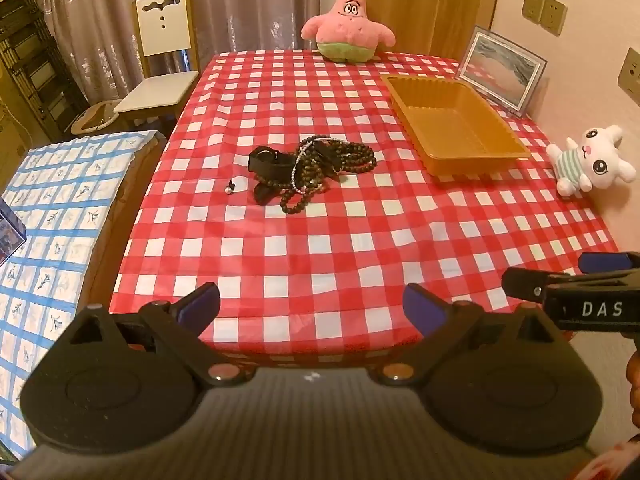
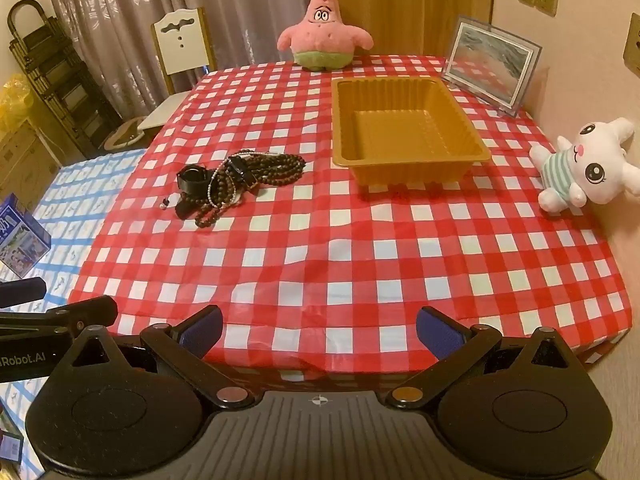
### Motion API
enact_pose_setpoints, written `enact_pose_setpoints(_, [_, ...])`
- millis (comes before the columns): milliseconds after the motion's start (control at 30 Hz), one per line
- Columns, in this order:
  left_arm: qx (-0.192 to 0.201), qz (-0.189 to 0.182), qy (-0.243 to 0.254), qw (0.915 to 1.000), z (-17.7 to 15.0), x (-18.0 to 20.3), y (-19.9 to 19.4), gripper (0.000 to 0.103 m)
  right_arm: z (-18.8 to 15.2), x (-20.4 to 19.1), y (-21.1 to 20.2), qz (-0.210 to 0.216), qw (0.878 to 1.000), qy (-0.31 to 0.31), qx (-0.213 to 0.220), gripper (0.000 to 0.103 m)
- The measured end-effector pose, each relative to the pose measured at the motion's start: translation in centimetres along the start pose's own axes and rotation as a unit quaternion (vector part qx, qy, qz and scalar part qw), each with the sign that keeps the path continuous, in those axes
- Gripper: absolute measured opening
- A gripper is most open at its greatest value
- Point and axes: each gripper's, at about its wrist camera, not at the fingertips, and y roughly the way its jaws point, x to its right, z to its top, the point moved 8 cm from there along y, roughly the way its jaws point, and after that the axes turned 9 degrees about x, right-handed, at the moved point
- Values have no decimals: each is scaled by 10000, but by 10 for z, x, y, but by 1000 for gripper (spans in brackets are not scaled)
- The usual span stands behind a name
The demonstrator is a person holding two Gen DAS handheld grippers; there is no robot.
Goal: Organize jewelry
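Observation:
A tangled pile of dark bead necklaces (image 1: 320, 168) (image 2: 244, 180) lies mid-table on the red checked cloth, with a thin pearl strand across it. A black watch or band (image 1: 268, 158) (image 2: 192, 178) sits at its left. A small earring (image 1: 230, 189) (image 2: 164, 203) lies loose to the left. An empty orange tray (image 1: 496, 120) (image 2: 340, 120) stands to the right of the pile. My left gripper (image 1: 312, 306) is open and empty over the table's near edge. My right gripper (image 2: 320, 330) is open and empty there too, far from the jewelry.
A pink star plush (image 1: 348, 24) (image 2: 324, 32) sits at the far edge. A picture frame (image 1: 502, 70) (image 2: 490, 64) and a white bunny plush (image 1: 592, 160) (image 2: 584, 164) are at the right by the wall. A blue-checked table (image 1: 48, 220) adjoins on the left, with a chair (image 1: 164, 56) behind.

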Motion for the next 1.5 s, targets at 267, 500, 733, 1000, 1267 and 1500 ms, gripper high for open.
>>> enact_pose_setpoints(267, [-5,-3,-1,10000,2,2,1,98,1,1,0,-2,10000,-1,7,103])
enact_pose_setpoints(500, [-9,-3,-5,10000,2,3,1,98,2,0,1,0,10000,-2,8,103])
enact_pose_setpoints(733, [-15,-9,-6,10000,2,2,1,98,3,0,2,-2,10000,-5,10,103])
enact_pose_setpoints(1000, [-17,-13,-9,10000,2,2,1,98,3,0,2,-4,10000,-5,12,103])
enact_pose_setpoints(1267, [-20,-13,-7,10000,2,1,1,98,4,0,3,-6,10000,-7,15,103])
enact_pose_setpoints(1500, [-21,-17,-9,10000,2,2,1,98,4,-1,4,-6,10000,-7,16,103])
